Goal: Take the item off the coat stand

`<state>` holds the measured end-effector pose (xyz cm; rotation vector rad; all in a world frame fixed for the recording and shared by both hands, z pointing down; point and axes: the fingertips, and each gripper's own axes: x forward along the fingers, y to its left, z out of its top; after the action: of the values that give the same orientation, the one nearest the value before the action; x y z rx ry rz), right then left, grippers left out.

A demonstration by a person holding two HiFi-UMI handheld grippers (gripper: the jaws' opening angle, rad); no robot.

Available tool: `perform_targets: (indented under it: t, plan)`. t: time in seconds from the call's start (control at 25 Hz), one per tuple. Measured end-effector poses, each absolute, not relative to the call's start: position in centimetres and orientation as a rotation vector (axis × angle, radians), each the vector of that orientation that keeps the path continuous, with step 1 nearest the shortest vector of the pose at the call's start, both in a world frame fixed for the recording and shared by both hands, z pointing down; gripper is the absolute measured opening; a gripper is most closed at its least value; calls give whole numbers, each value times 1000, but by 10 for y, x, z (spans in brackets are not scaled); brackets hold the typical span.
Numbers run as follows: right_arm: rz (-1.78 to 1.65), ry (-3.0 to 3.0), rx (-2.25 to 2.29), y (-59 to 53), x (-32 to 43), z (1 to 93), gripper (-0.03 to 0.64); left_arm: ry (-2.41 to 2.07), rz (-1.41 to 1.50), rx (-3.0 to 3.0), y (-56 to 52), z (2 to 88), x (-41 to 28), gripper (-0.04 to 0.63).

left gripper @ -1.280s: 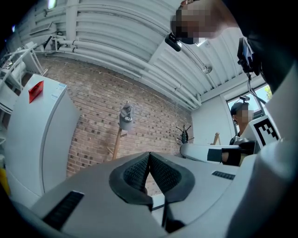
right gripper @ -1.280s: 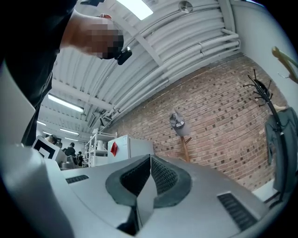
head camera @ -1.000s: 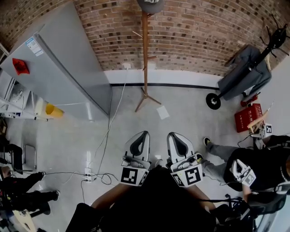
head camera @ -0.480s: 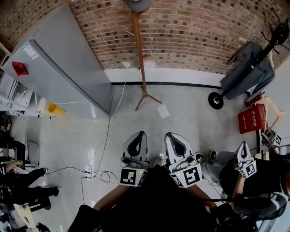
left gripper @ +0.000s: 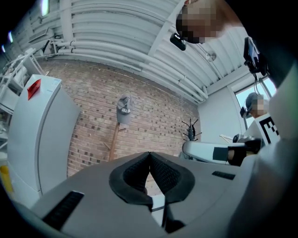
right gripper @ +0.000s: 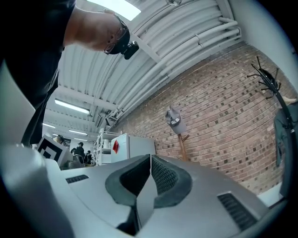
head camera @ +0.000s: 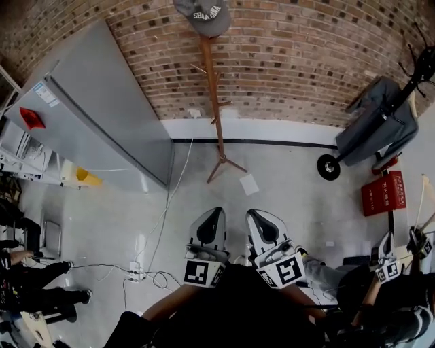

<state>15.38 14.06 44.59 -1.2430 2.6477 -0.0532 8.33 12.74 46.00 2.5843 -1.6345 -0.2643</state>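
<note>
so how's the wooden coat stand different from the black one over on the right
The wooden coat stand is a light brown pole with short pegs; the black coat stand is dark, with thin branches at its top. The wooden one carries a grey cap on its top; the black one has a grey garment draped down it. The wooden one ends in splayed legs; the black one's foot looks round. Both stand by the brick wall.
</note>
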Motion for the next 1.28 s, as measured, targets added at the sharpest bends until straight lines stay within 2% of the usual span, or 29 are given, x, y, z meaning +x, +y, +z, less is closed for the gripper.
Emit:
perform_targets:
  t: [0.96, 1.28]
  plan:
    - [24, 2528, -1510, -81, 51, 412, 20, -1417, -322, 2688, -90, 431, -25, 15]
    - [63, 2494, -1494, -128, 58, 385, 20, -1444, -330, 2659, -125, 424, -29, 15]
